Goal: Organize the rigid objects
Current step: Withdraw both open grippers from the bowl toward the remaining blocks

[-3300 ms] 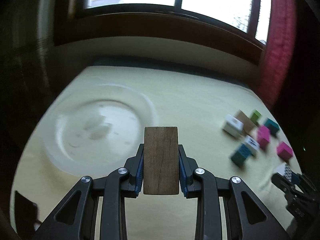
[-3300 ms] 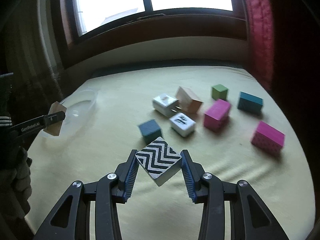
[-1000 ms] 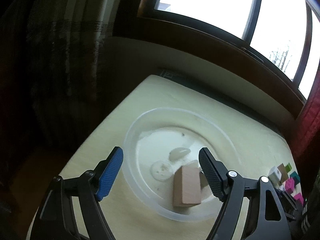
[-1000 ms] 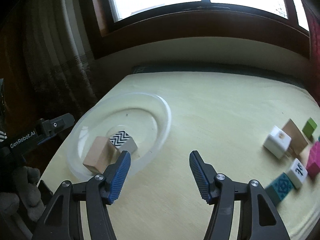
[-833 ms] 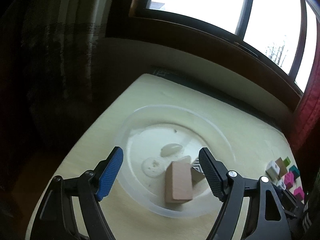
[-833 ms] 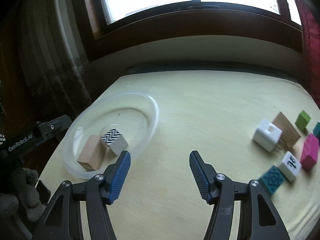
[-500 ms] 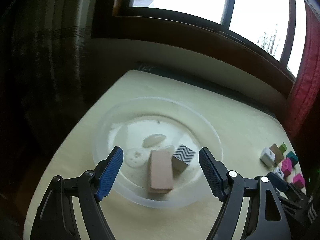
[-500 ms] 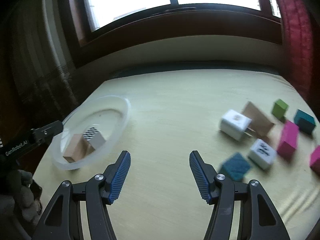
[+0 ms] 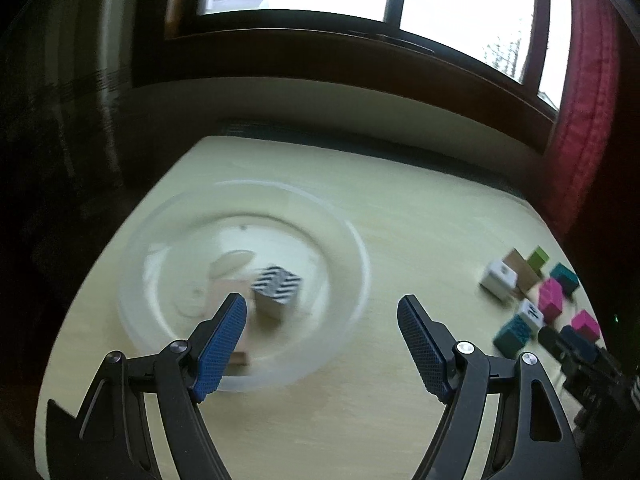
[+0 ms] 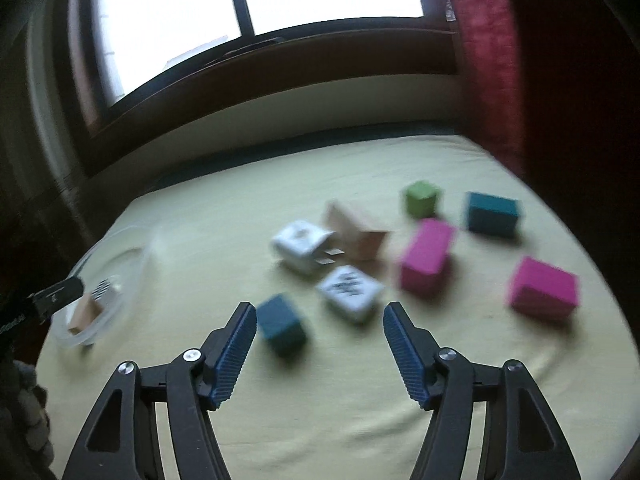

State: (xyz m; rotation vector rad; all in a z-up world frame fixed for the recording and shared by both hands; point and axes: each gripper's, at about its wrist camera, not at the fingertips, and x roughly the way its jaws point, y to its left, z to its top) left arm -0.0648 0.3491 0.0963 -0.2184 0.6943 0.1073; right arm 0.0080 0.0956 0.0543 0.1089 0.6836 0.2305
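Note:
A clear plastic bowl (image 9: 352, 240) on the yellow table holds a zigzag-patterned cube (image 9: 277, 288) and a tan wooden block (image 9: 218, 292), partly hidden behind my finger. My left gripper (image 9: 322, 344) hangs open just in front of the bowl, nothing between its fingers. My right gripper (image 10: 318, 344) is open above the loose blocks: a teal cube (image 10: 280, 325), a white cube with black marks (image 10: 349, 292), a white cube (image 10: 300, 243), a tan block (image 10: 354, 234), two pink blocks (image 10: 427, 256) (image 10: 543, 289), a green cube (image 10: 421, 198) and a teal block (image 10: 492, 213).
A dark window sill and wall run along the table's far edge. A red curtain (image 10: 488, 60) hangs at the right. The bowl (image 10: 136, 276) lies at the far left in the right wrist view, with the left gripper's tip (image 10: 56, 294) over it. Bare tabletop separates bowl and blocks.
Both grippers have let go: the wooden block and the zigzag cube now lie in the bowl. The right gripper has swung from the bowl to the loose blocks; the left view has shifted right.

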